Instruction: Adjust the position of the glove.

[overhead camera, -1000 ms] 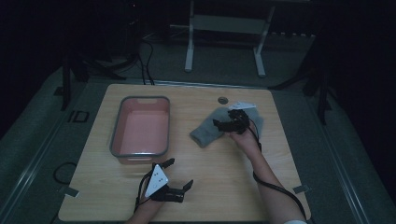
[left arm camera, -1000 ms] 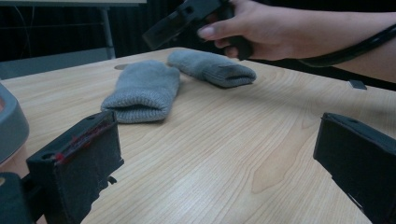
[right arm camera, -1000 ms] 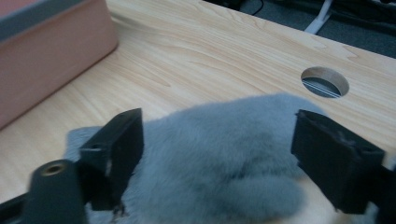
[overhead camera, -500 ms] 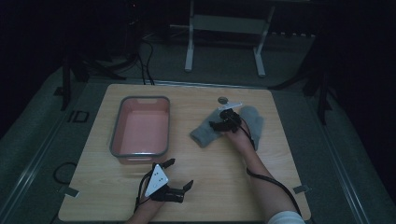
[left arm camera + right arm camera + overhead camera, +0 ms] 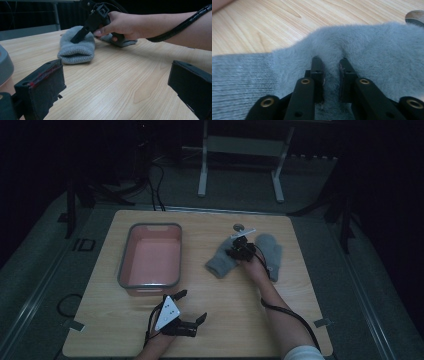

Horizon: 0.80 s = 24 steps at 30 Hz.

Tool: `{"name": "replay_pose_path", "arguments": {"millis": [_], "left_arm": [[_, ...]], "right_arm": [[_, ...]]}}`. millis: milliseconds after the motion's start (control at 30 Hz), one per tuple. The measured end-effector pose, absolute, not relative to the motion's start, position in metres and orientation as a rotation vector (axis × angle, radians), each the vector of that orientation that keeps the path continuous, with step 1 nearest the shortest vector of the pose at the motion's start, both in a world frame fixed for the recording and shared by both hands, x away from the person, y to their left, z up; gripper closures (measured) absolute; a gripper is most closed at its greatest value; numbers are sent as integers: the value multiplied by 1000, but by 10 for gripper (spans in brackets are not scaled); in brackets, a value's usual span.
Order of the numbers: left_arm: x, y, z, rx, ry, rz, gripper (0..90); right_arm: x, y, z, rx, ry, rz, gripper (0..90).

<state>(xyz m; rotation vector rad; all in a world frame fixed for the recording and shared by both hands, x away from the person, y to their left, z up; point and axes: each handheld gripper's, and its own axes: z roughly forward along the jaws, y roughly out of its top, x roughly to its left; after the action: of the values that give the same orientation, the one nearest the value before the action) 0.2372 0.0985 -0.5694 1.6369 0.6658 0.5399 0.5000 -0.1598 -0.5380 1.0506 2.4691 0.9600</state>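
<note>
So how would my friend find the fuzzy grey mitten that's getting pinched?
Start at the pink tub on the left of the wooden table, then look right to two grey mittens. It is the nearer mitten, the one beside the tub: the right gripper has just closed its jaws on a fold of it.

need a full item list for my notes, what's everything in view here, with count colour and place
mitten: one of two, grey, on the table right of the middle, a fold of it pinched by the right gripper
second mitten: grey, lying just right of the first, partly under the person's right hand
tub: one, grey rim with pink inside, left half of the table
small round thing: one, dark, near the far edge beyond the mittens; too small to identify
table: one, light wood
frame on legs: one, pale, on the floor behind the table
right gripper: black, fingers closed on the mitten's fuzz
left gripper: black, fingers apart, near the table's front edge, holding nothing
</note>
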Motion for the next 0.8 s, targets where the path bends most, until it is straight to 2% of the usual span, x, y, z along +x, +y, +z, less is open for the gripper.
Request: {"name": "replay_pose_path", "arguments": {"millis": [300, 533, 800], "left_arm": [[237, 98, -569, 1637, 666, 542, 10], [237, 98, -569, 1637, 673, 549, 10], [237, 98, -569, 1633, 679, 553, 10]], "right_arm": [[486, -164, -512, 916, 2548, 1042, 804], [449, -175, -480, 737, 2606, 1182, 804], [409, -182, -470, 488, 2720, 1228, 803]]}}
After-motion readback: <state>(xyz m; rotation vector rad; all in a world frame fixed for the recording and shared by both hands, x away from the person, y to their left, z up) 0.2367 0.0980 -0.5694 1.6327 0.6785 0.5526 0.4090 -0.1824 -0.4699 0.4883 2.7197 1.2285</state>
